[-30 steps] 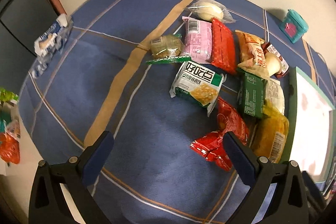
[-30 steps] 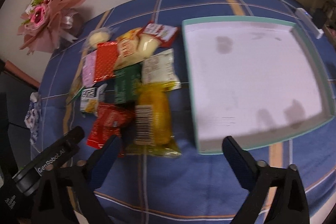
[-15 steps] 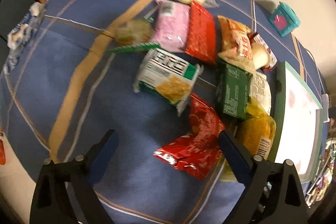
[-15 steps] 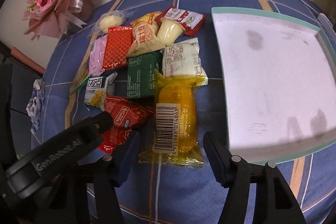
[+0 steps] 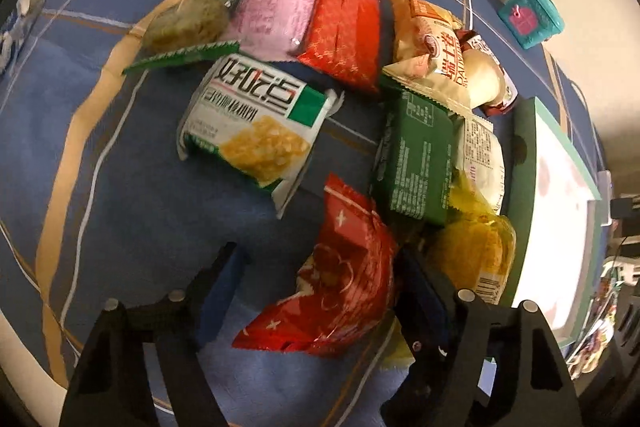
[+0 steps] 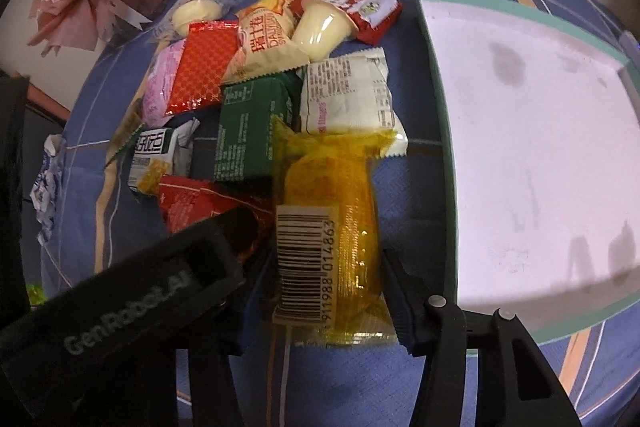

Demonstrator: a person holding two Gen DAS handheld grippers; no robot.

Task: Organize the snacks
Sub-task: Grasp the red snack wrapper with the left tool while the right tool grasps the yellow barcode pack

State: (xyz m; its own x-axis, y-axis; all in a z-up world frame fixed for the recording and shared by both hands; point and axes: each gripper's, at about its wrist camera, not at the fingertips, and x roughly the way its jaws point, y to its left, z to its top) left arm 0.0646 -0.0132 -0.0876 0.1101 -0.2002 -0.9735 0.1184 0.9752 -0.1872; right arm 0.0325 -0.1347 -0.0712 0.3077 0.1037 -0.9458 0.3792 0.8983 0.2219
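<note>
Two grippers are down over the snack pile on the blue checked tablecloth. My left gripper has the red packet between its fingers, and the jaws are closing; the right-hand pad sits against the packet's edge, while the left-hand pad is still apart from it with bare cloth between. My right gripper straddles the yellow packet, barcode end nearest the camera, and its jaws are closing too; the right pad is at the wrapper's edge, the left pad is hidden behind the left gripper's body, so I cannot tell whether the grip is made. Just beyond lie the green packet and the white packet, both touching the yellow one. Right of the pile lies the teal-rimmed tray, its white floor bare.
</note>
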